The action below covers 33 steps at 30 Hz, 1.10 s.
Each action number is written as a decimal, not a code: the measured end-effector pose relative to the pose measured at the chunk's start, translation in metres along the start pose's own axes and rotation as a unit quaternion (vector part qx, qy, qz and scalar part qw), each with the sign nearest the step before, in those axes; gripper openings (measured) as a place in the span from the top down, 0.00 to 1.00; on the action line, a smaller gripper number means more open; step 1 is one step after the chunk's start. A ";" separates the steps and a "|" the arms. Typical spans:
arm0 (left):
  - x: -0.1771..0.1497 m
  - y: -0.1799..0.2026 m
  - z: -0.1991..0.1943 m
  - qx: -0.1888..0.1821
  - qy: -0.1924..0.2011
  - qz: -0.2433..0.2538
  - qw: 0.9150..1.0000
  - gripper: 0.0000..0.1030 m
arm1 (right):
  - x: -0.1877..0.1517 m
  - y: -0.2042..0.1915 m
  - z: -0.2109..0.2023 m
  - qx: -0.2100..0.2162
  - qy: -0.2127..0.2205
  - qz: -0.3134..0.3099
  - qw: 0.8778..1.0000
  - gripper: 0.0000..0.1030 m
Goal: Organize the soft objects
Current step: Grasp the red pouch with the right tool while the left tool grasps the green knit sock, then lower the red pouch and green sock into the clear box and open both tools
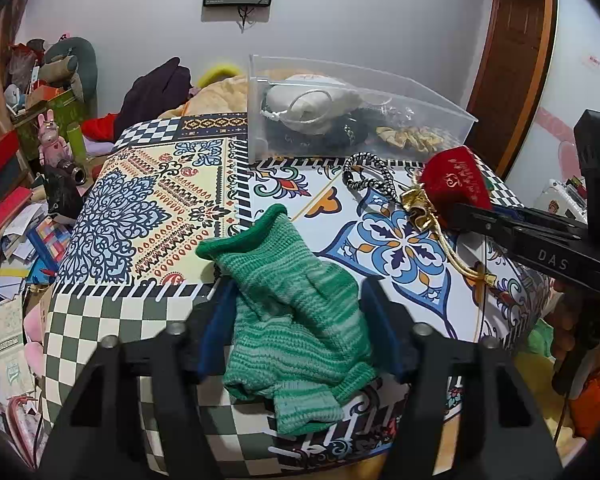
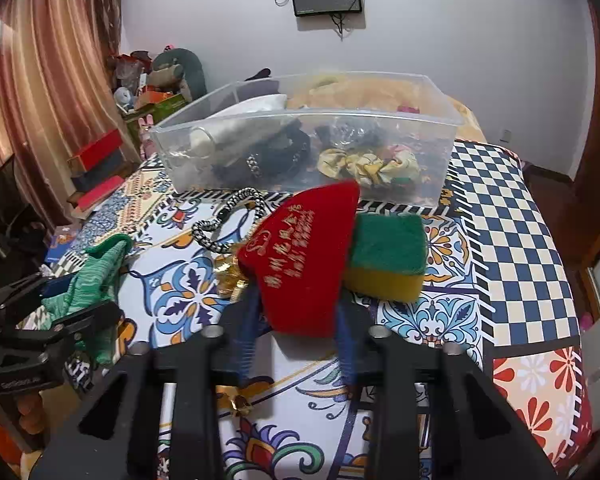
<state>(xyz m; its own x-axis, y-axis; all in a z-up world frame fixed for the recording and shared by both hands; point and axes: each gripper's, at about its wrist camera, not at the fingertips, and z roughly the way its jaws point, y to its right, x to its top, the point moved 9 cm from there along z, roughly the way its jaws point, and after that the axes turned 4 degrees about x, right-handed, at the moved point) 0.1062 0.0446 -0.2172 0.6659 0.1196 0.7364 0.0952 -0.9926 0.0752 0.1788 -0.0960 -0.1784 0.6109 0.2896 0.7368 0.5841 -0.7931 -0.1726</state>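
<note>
My left gripper [image 1: 296, 300] is shut on a green knitted glove [image 1: 288, 312], which drapes over the patterned table's near edge; the glove also shows in the right wrist view [image 2: 96, 276]. My right gripper [image 2: 296, 304] is shut on a red velvet pouch [image 2: 304, 260] with gold lettering and a gold cord, held just above the table; the pouch also shows in the left wrist view [image 1: 456, 184]. A clear plastic bin [image 1: 364, 116] at the table's back holds a white pouch, dark items and a yellow scrunchie [image 2: 368, 164].
A green and yellow sponge [image 2: 388, 256] lies right of the red pouch. A black and white braided cord [image 1: 368, 172] lies in front of the bin [image 2: 420, 120]. Clutter, boxes and plush toys stand at the left beyond the table [image 1: 140, 200].
</note>
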 end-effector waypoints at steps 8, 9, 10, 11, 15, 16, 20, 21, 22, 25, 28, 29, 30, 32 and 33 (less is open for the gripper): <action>0.010 0.008 -0.006 -0.004 0.012 0.005 1.000 0.68 | 0.008 -0.006 -0.016 0.017 0.022 -0.004 1.000 0.85; 0.012 0.009 -0.007 -0.003 0.014 0.007 1.000 0.68 | 0.010 -0.006 -0.019 0.019 0.026 -0.004 0.999 0.85; 0.015 0.010 -0.009 -0.003 0.018 0.008 1.000 0.69 | 0.012 -0.007 -0.023 0.021 0.031 -0.004 0.999 0.85; 0.017 0.011 -0.010 -0.002 0.020 0.009 1.000 0.69 | 0.015 -0.007 -0.027 0.020 0.039 -0.005 0.999 0.85; 0.035 0.010 -0.018 0.000 0.038 0.006 0.999 0.70 | 0.027 -0.006 -0.038 0.021 0.057 -0.006 0.998 0.85; 0.040 0.010 -0.020 -0.002 0.042 0.005 0.999 0.70 | 0.030 -0.005 -0.040 0.019 0.061 -0.007 0.998 0.85; 0.067 0.012 -0.027 -0.005 0.067 0.007 0.998 0.70 | 0.045 -0.005 -0.048 0.015 0.077 -0.018 0.997 0.85; 0.076 0.014 -0.030 -0.006 0.076 0.008 0.997 0.70 | 0.049 -0.004 -0.049 0.013 0.080 -0.020 0.997 0.85; 0.083 0.016 -0.031 -0.006 0.083 0.009 0.996 0.70 | 0.054 -0.003 -0.051 0.012 0.086 -0.022 0.996 0.85; 0.106 0.021 -0.035 -0.006 0.105 0.008 0.994 0.70 | 0.071 0.003 -0.057 0.011 0.101 -0.025 0.995 0.85; 0.127 0.028 -0.036 -0.010 0.123 0.008 0.992 0.70 | 0.088 0.007 -0.063 0.000 0.117 -0.033 0.993 0.85; 0.134 0.029 -0.036 -0.011 0.129 0.007 0.992 0.70 | 0.094 0.008 -0.066 -0.002 0.123 -0.036 0.992 0.85; 0.140 0.031 -0.037 -0.012 0.133 0.007 0.991 0.70 | 0.097 0.008 -0.067 -0.002 0.126 -0.038 0.991 0.85; 0.155 0.035 -0.036 -0.016 0.141 0.008 0.990 0.70 | 0.108 0.009 -0.072 -0.004 0.136 -0.043 0.990 0.85; 0.161 0.037 -0.036 -0.017 0.144 0.009 0.989 0.70 | 0.112 0.010 -0.074 -0.007 0.141 -0.046 0.989 0.85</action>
<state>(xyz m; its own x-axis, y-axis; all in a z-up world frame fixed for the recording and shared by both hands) 0.1901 0.0265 -0.0715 0.4281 0.0969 0.8985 0.0583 -0.9951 0.0796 0.2142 -0.1112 -0.0494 0.3815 0.2012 0.9022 0.6210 -0.7787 -0.0890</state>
